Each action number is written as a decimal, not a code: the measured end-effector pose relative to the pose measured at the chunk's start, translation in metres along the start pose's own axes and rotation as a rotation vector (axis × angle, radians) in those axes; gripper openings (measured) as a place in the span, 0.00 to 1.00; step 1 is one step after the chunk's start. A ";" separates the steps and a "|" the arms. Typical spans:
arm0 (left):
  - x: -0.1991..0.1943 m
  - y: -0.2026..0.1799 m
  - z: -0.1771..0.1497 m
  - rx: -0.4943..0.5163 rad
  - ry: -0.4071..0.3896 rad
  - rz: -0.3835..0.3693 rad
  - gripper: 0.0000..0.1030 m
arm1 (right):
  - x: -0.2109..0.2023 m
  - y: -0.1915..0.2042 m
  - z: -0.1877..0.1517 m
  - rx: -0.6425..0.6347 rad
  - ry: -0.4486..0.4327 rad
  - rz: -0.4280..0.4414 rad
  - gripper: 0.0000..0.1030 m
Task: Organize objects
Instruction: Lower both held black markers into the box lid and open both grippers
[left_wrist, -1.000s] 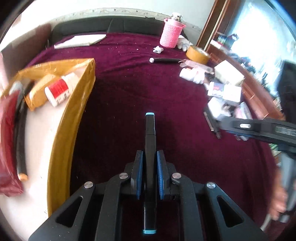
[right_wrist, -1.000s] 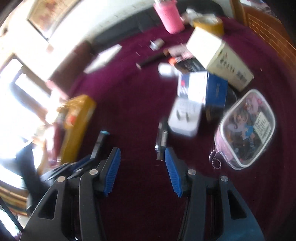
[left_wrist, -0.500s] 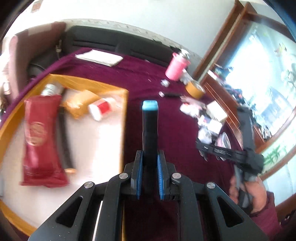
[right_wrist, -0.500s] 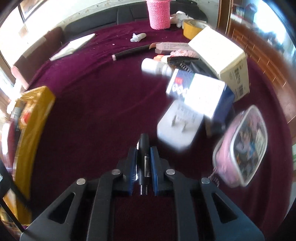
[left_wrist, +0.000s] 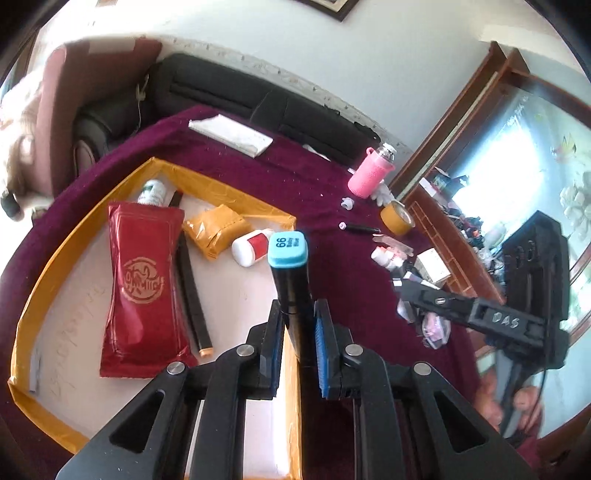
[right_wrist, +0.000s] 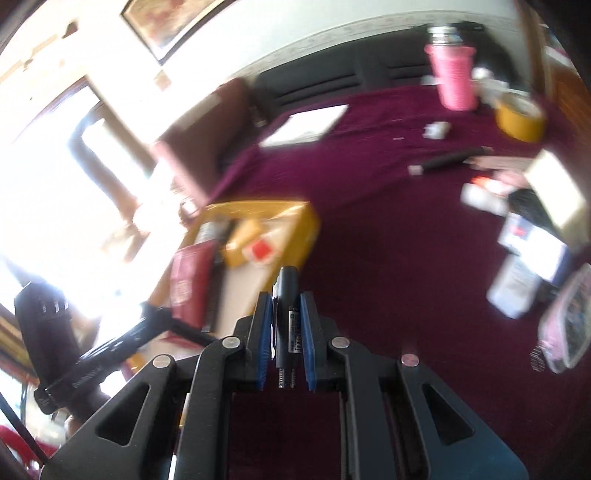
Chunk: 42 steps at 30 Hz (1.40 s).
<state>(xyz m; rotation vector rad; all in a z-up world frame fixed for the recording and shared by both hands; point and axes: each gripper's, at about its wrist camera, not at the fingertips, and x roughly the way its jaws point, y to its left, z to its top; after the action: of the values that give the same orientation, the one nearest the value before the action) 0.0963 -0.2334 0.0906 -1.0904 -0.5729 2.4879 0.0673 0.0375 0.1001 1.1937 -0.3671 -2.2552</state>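
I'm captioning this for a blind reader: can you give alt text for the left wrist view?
The left gripper clamps a black marker with a blue cap over the edge of a yellow-rimmed tray holding a red pouch and small bottles.

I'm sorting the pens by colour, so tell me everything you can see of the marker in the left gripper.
The marker has a black barrel and a light blue squarish end cap printed 66 above small text. It looks like plastic, capped. The left gripper is shut on its barrel, blue pads pressing both sides. It points forward, raised above the yellow-edged tray.
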 end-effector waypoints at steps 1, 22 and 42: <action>-0.002 0.005 0.003 -0.013 0.012 -0.005 0.13 | 0.006 0.007 -0.001 -0.005 0.014 0.019 0.13; 0.078 0.056 0.039 -0.049 0.135 0.209 0.14 | 0.146 0.052 -0.006 -0.081 0.205 -0.139 0.13; -0.024 -0.027 0.011 0.084 -0.193 0.304 0.61 | 0.006 0.036 -0.001 -0.063 -0.130 -0.217 0.29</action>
<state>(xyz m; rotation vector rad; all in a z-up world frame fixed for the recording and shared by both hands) 0.1077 -0.2246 0.1251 -0.9738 -0.3727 2.8748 0.0774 0.0047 0.1126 1.1036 -0.2222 -2.5188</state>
